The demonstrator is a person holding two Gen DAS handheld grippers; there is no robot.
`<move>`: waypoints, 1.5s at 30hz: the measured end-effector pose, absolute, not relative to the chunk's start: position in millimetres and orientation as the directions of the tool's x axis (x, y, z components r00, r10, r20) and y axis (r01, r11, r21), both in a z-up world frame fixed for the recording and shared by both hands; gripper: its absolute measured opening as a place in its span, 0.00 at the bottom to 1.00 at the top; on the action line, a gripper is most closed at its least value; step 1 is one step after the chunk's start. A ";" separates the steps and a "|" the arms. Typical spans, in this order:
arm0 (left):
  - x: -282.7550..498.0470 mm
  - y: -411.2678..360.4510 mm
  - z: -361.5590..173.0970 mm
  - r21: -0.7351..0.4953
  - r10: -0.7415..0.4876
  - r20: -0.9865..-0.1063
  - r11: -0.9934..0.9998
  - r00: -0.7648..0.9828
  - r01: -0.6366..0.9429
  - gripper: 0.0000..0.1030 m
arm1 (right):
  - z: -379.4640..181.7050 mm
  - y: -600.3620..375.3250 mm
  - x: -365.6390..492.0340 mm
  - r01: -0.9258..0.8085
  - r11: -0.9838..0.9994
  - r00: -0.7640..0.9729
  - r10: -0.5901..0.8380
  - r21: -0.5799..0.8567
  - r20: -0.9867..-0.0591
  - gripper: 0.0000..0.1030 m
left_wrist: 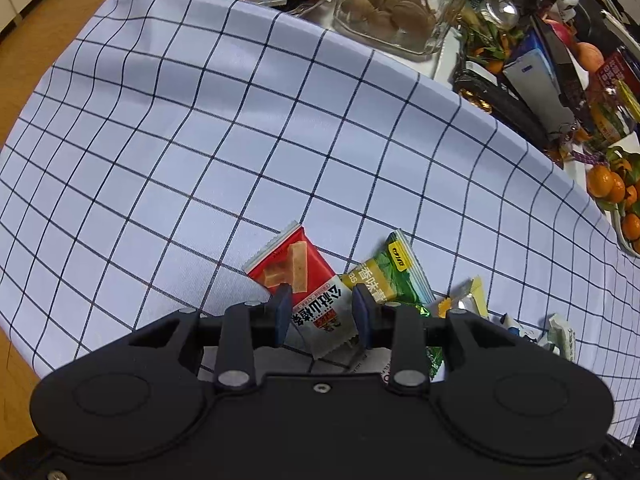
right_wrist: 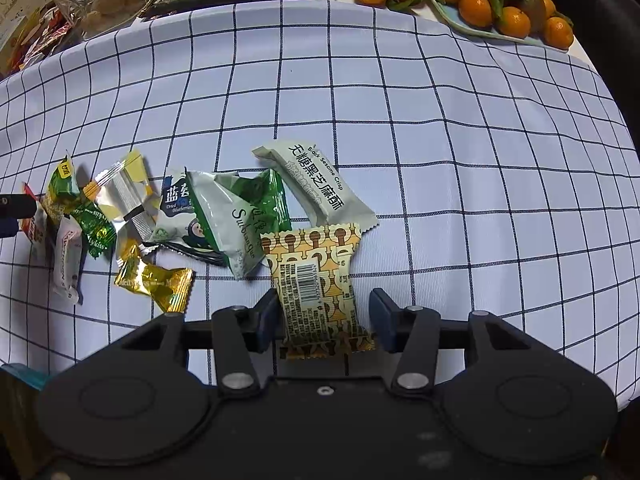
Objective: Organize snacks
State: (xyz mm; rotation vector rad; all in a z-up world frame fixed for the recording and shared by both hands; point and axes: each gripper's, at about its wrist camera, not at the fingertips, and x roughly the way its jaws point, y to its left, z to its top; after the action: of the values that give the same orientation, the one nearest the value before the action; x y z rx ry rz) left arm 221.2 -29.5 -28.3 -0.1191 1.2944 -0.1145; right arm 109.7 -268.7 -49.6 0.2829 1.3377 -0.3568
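My left gripper (left_wrist: 322, 294) points down at the checked cloth (left_wrist: 240, 140), shut on a red-and-white snack packet (left_wrist: 308, 280) whose sides meet both pads. A green-and-yellow packet (left_wrist: 394, 272) lies just right of it. In the right wrist view, my right gripper (right_wrist: 325, 295) hangs over a yellow-brown patterned packet (right_wrist: 316, 280) lying barcode side up between its fingers. The left pad is at the packet's edge and a gap shows at the right pad, so it is open. Behind it lie a pale sesame crisp packet (right_wrist: 320, 184) and a green-and-white packet (right_wrist: 236, 216).
Several small sweets and packets (right_wrist: 132, 204) are scattered left of the right gripper. A plate of mandarins (right_wrist: 480, 0) stands at the cloth's far edge. A glass jar with cookies (left_wrist: 384, 12) and mixed clutter (left_wrist: 540, 72) crowd the far side.
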 end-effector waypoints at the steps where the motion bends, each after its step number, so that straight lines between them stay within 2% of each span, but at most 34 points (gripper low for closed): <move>1: 221.8 -28.9 -29.7 -0.149 -0.146 -0.953 0.989 0.265 0.009 0.42 | -49.8 -268.8 110.1 0.411 0.912 0.191 -0.091 -0.005 -0.977 0.50; 4: 224.5 -26.8 -33.5 -0.152 -0.144 -0.956 0.988 0.257 -0.013 0.42 | -49.7 -269.5 110.1 0.430 0.903 0.196 -0.101 -0.007 -0.976 0.45; 6: 226.3 -25.7 -34.8 -0.158 -0.145 -0.955 0.987 0.258 -0.030 0.42 | -48.3 -271.3 109.3 0.437 0.899 0.196 -0.110 -0.014 -0.974 0.36; 11: 229.6 -25.6 -35.4 -0.150 -0.124 -0.957 0.985 0.263 -0.081 0.42 | -46.3 -282.0 106.5 0.493 0.868 0.203 -0.047 0.060 -0.978 0.35; 17: 229.9 -28.4 -35.7 -0.131 -0.105 -0.958 0.988 0.265 -0.082 0.43 | -37.9 -296.9 101.5 0.538 0.835 0.237 -0.016 0.117 -0.971 0.35; 27: 228.7 -18.2 -37.1 -0.129 -0.102 -0.963 0.987 0.248 -0.092 0.43 | -23.3 -293.4 98.0 0.521 0.841 0.275 -0.003 0.147 -0.961 0.35; 35: 227.9 -26.0 -42.8 -0.096 -0.076 -0.970 0.992 0.231 -0.080 0.43 | -19.0 -319.9 87.9 0.600 0.729 0.301 0.174 0.328 -0.937 0.36; 45: 228.4 -21.4 -38.3 -0.087 -0.072 -0.969 0.995 0.234 -0.056 0.43 | -19.3 -324.0 87.7 0.611 0.718 0.316 0.165 0.334 -0.934 0.37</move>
State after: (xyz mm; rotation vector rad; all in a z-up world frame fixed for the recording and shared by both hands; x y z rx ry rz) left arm 228.4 -21.4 -38.3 -0.1117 1.3350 -0.0110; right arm 87.7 -324.0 -19.3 0.7553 1.2412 -0.3331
